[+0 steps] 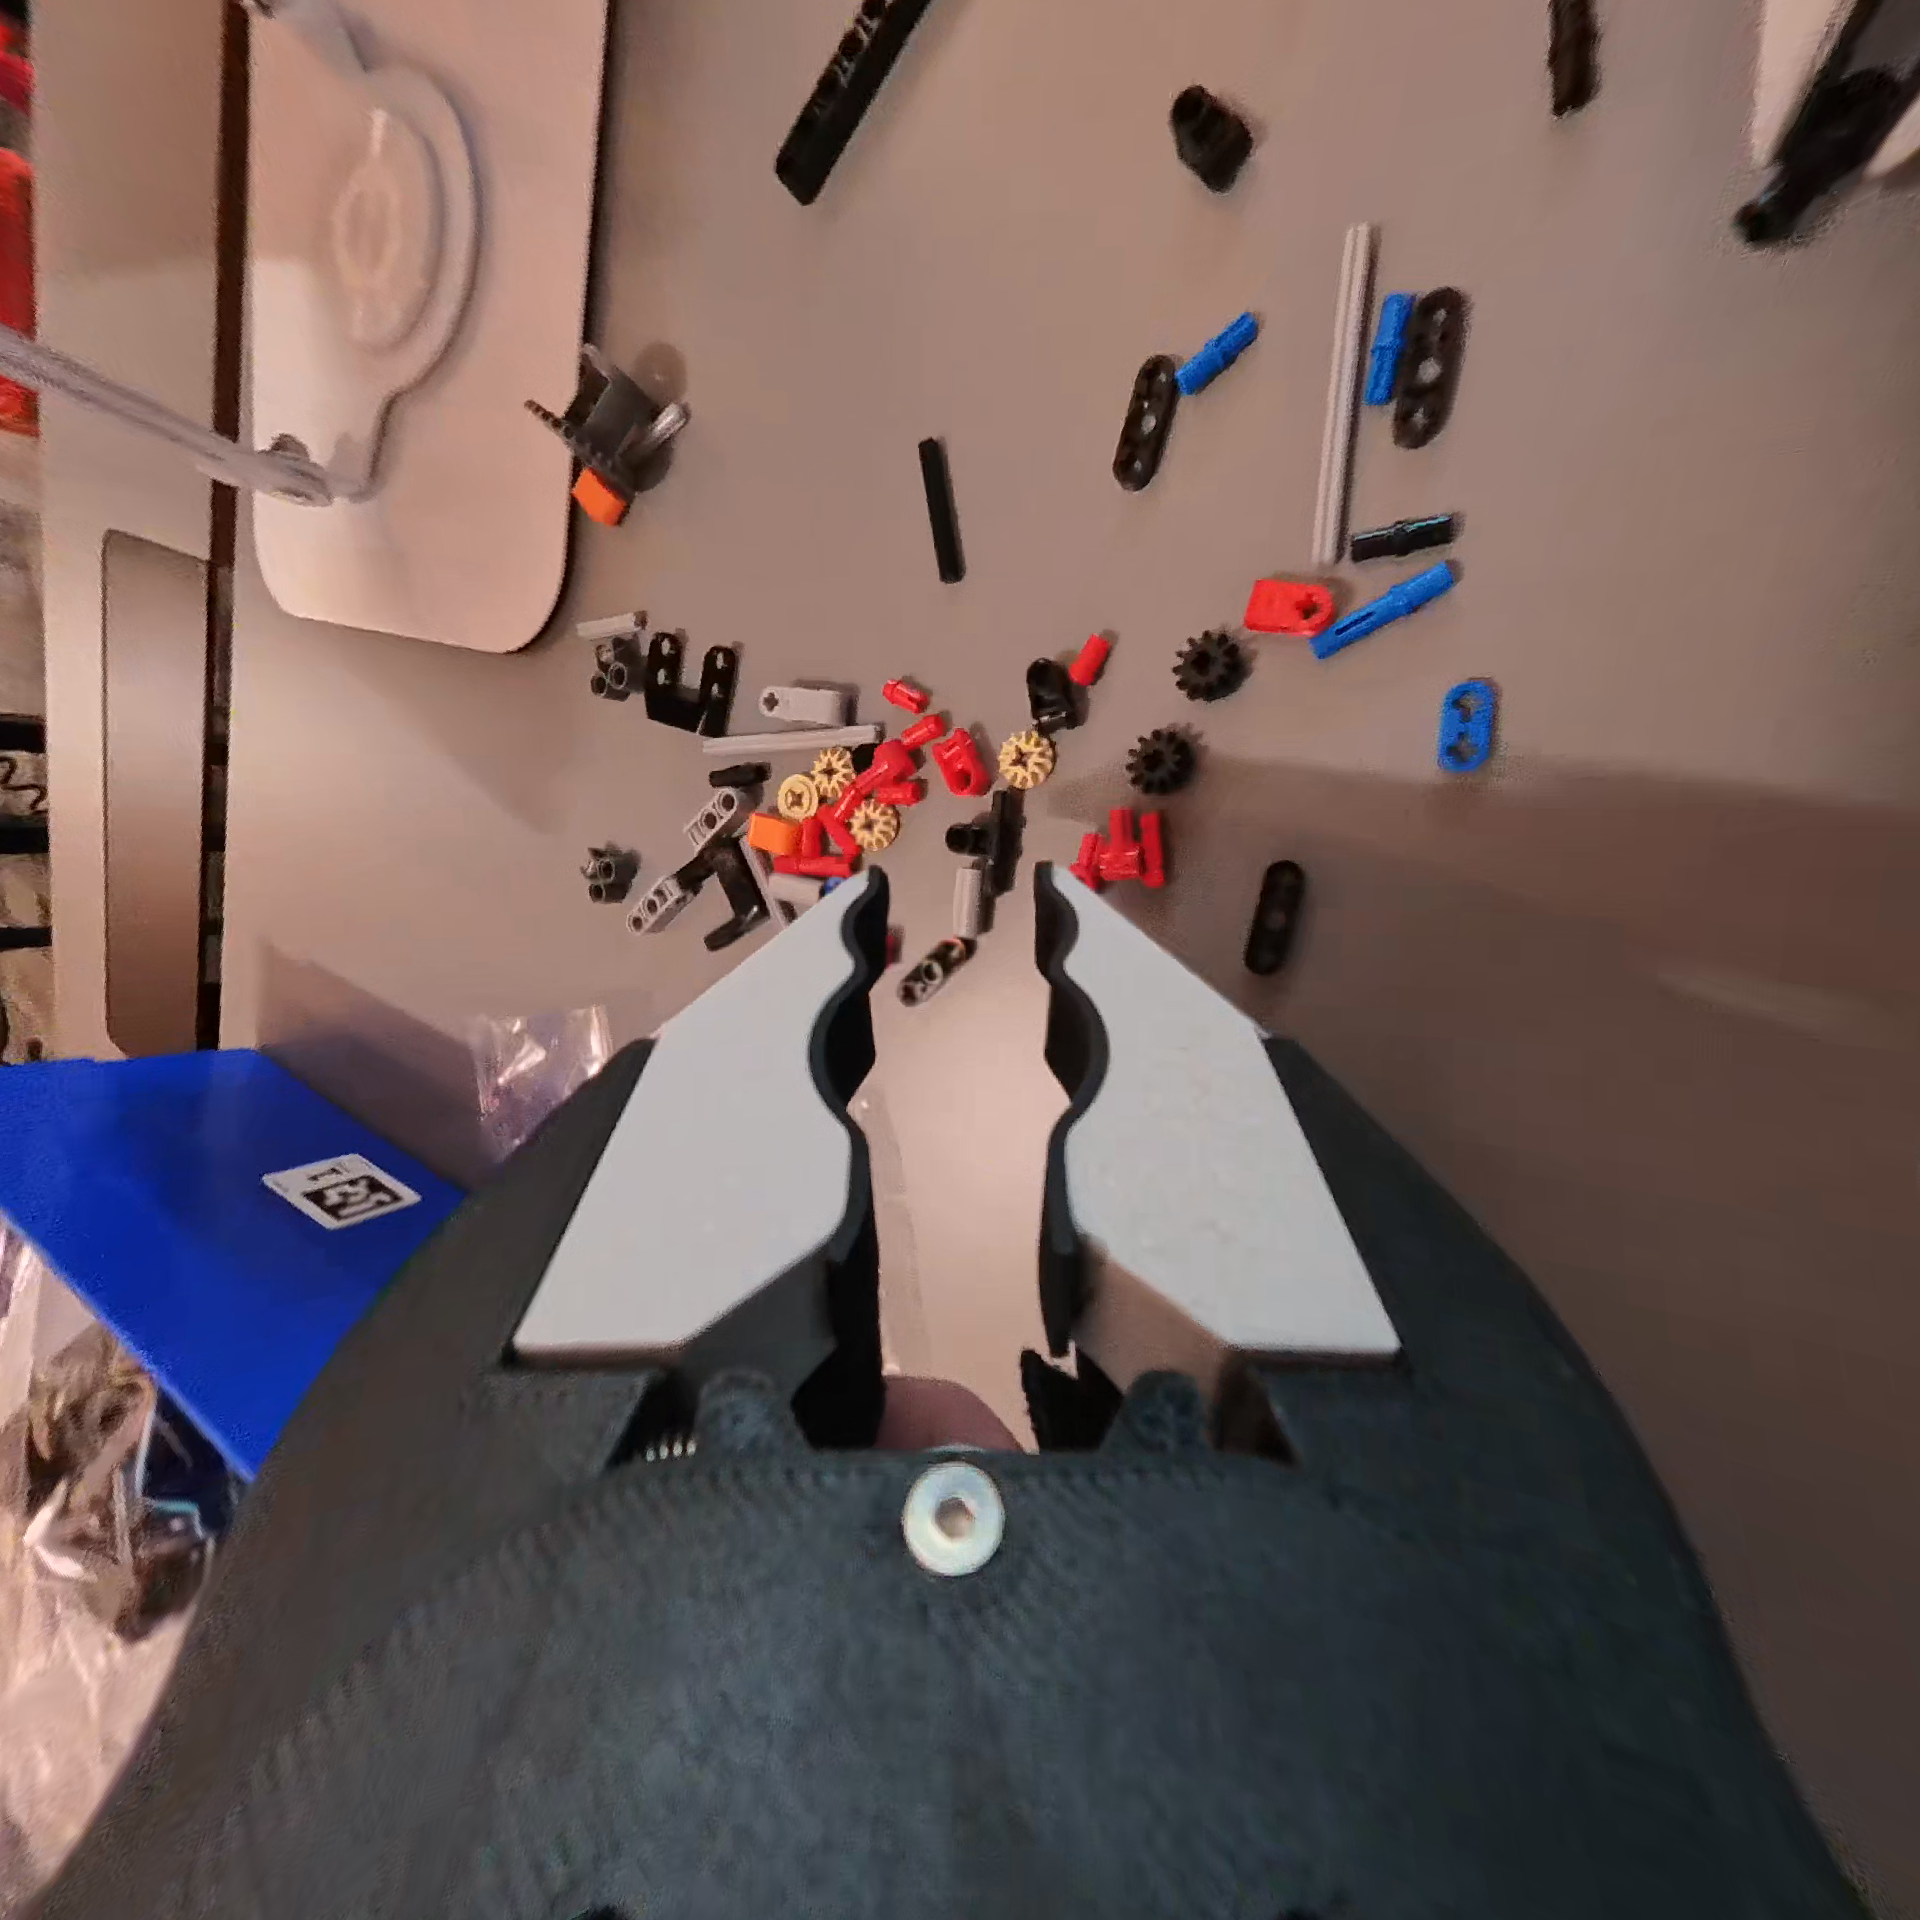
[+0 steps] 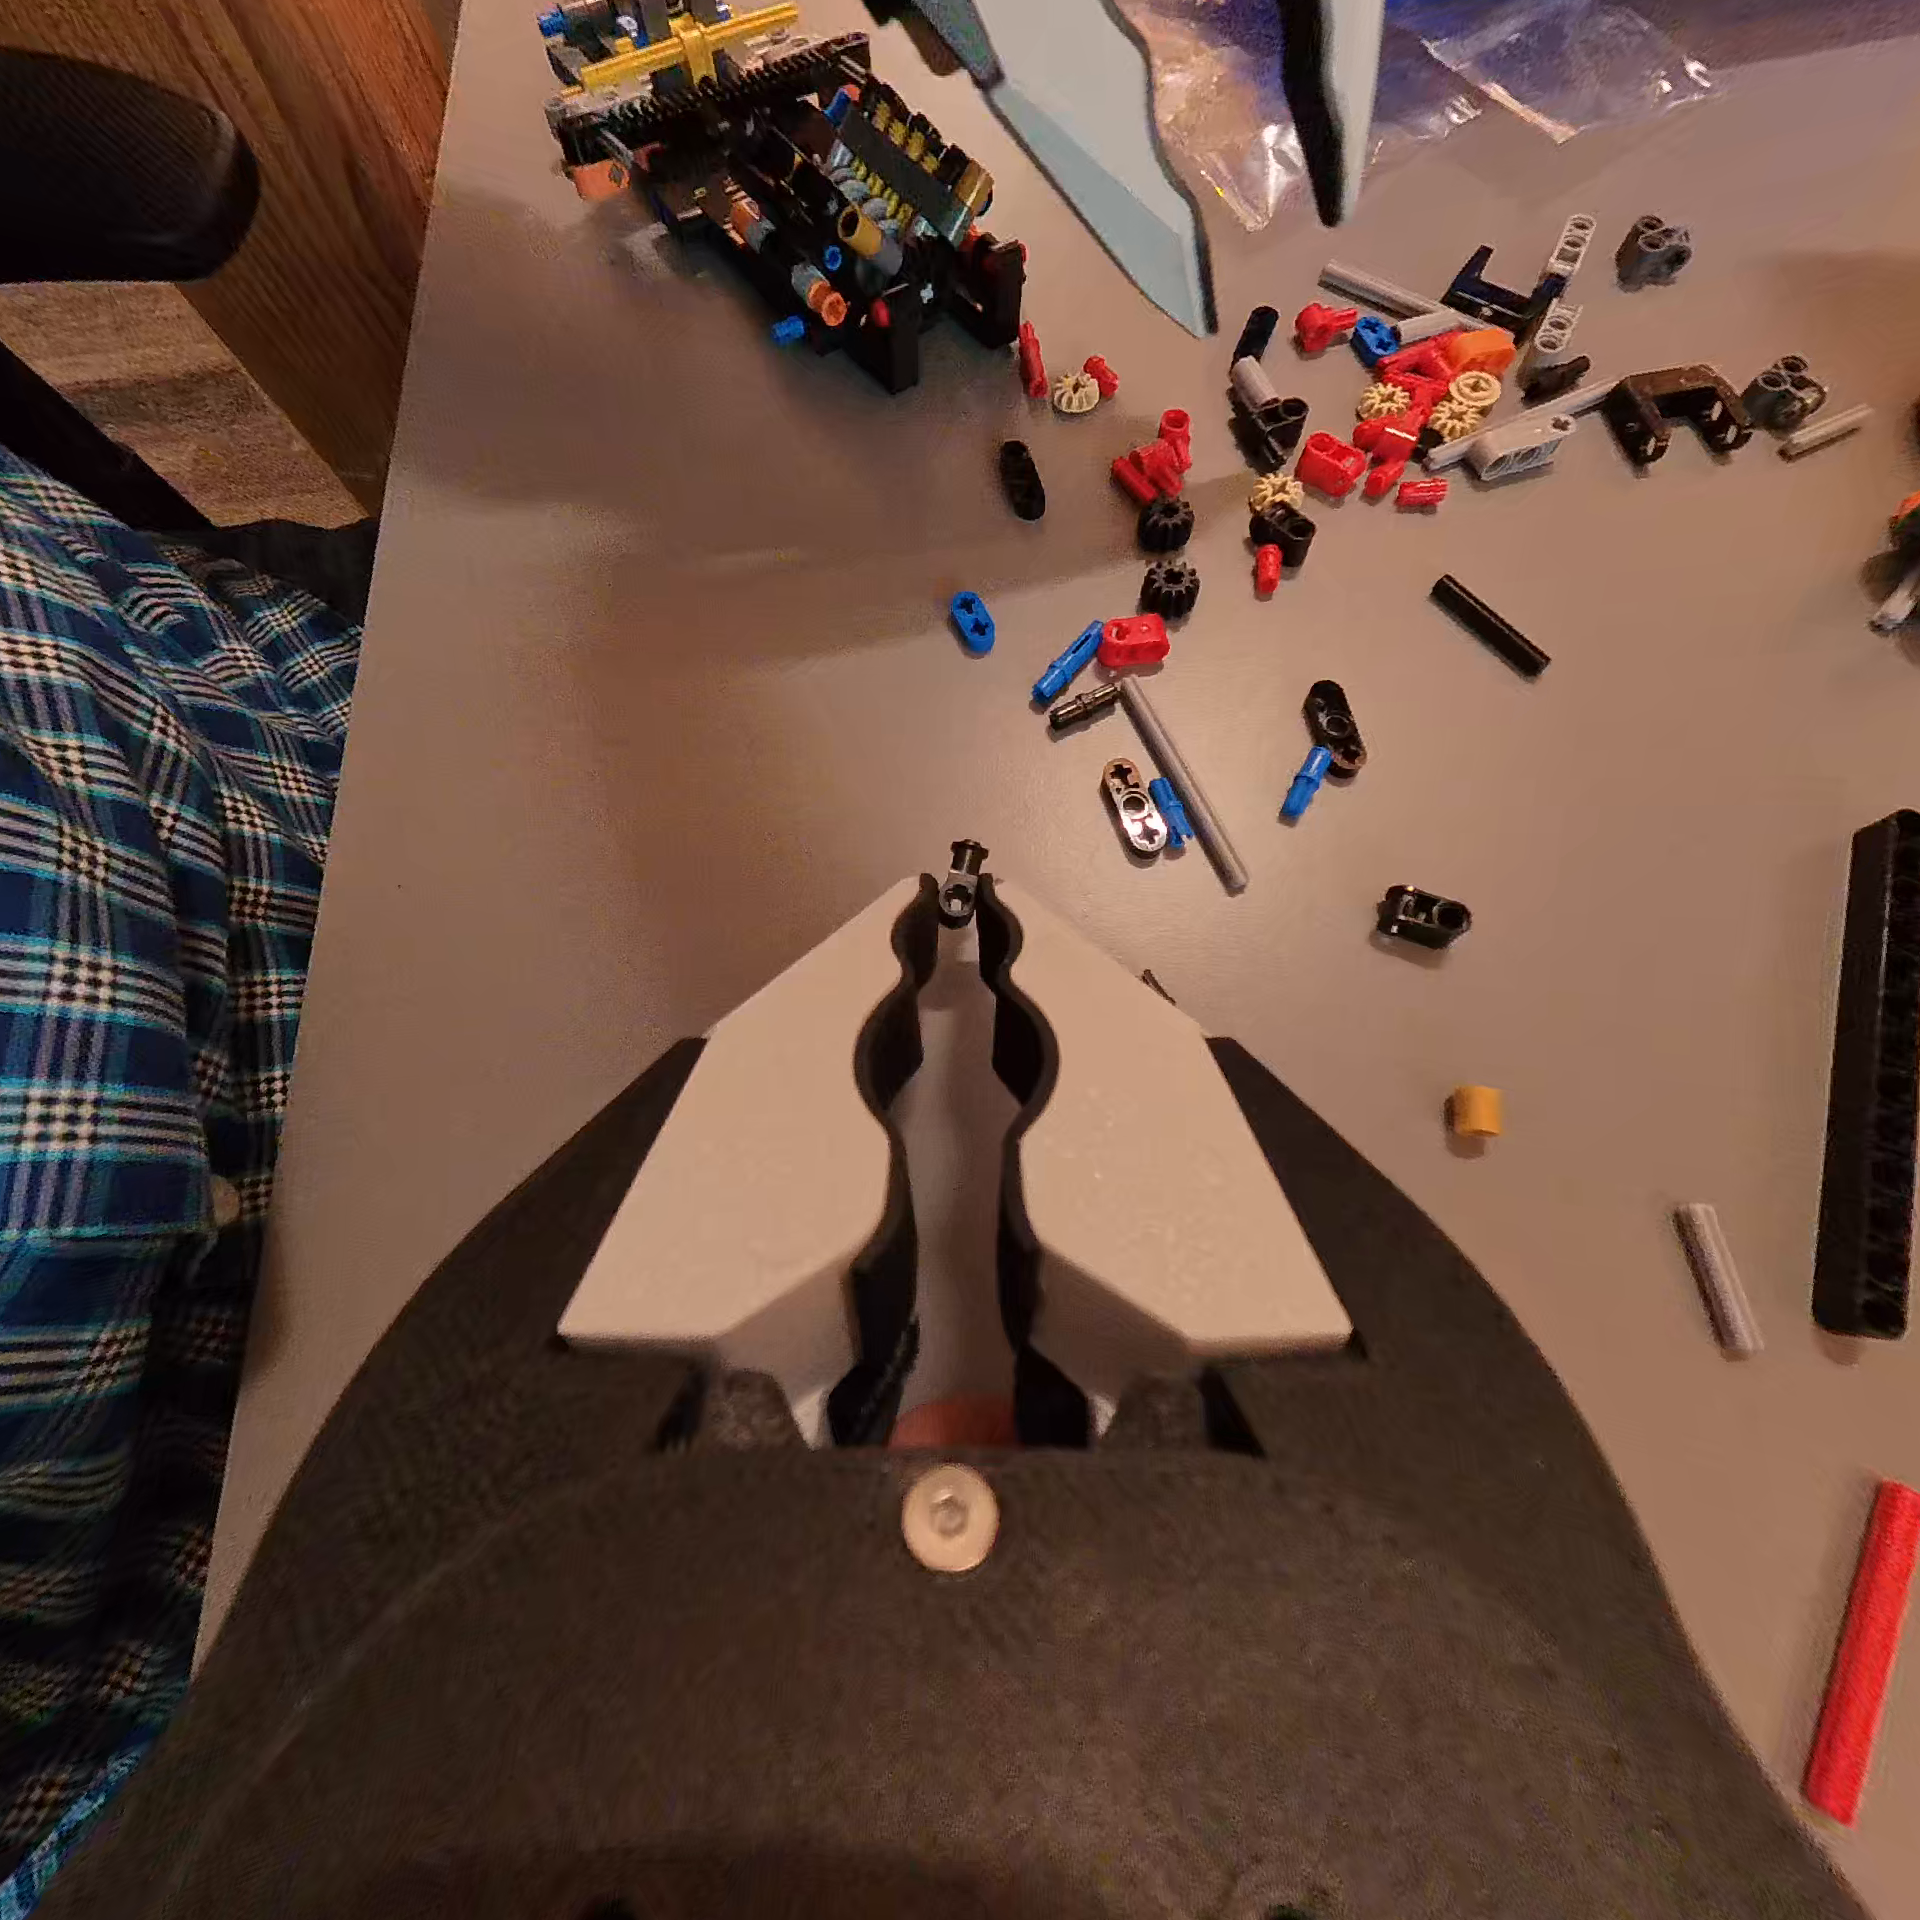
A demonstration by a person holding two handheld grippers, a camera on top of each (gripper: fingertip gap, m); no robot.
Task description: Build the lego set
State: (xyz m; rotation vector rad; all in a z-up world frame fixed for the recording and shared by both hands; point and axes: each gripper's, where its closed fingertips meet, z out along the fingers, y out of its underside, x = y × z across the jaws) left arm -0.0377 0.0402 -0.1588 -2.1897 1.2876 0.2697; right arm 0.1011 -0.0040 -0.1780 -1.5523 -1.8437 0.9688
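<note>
My left gripper [image 1: 961, 883] is open and empty, hovering just above a pile of small red, tan, black and grey Lego pieces [image 1: 873, 800]. Its fingers also show from afar at the top of the right wrist view [image 2: 1174, 156]. My right gripper [image 2: 958, 883] is shut on a small black connector piece [image 2: 958, 888], which sticks out past the fingertips above bare table. The part-built black and yellow Lego model [image 2: 769, 177] stands at the far left of the table. The same loose pile lies beyond it to the right [image 2: 1403, 405].
A blue booklet [image 1: 187, 1195] and plastic bags [image 1: 83, 1455] lie to the left. A long black beam [image 2: 1870, 1081], a red axle [image 2: 1865, 1652], a grey pin [image 2: 1716, 1278] and a tan bush [image 2: 1473, 1114] lie right. A person's plaid clothing [image 2: 135, 935] is past the table edge.
</note>
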